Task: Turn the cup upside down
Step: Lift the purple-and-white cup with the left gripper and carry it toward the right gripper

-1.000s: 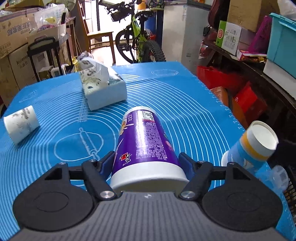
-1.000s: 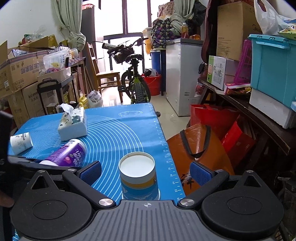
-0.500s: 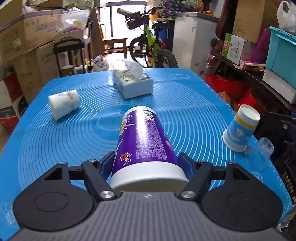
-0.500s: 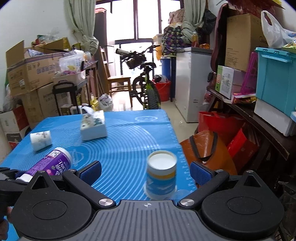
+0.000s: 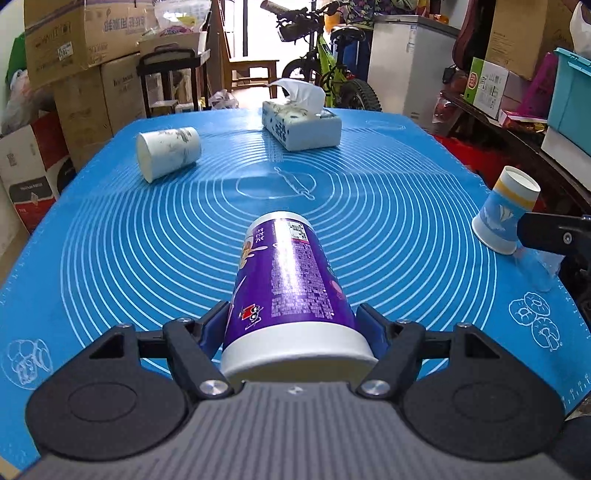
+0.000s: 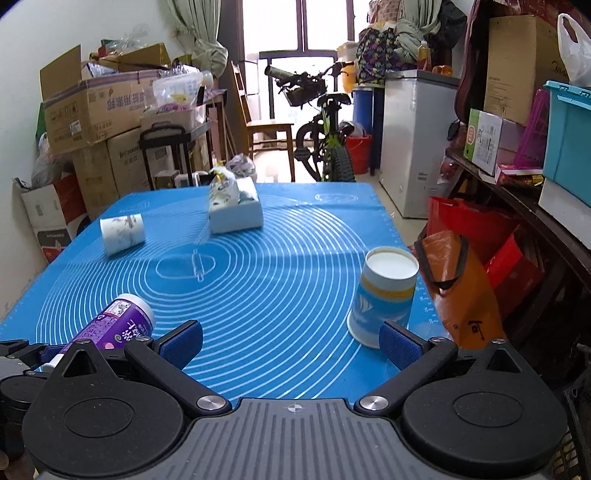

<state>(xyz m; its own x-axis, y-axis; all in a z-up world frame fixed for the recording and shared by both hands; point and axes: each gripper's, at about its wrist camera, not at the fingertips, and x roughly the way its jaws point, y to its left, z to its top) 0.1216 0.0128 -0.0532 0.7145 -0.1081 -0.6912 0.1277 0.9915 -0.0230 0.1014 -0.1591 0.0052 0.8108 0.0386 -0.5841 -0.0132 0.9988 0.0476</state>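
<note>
over blue mat [image 5: 369, 229] | left fingers [image 5: 216, 326] clamp purple cup [image 5: 291, 280] | right fingers [image 6: 183, 338] spread

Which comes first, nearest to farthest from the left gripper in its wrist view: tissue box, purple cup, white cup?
1. Purple cup, clamped between the left gripper fingers.
2. White cup, on its side, far left of the mat.
3. Tissue box, far edge, centre.

Bright light pours in from the far window [image 6: 291, 26] — everything looks sharp, but the edges bend and curve.
</note>
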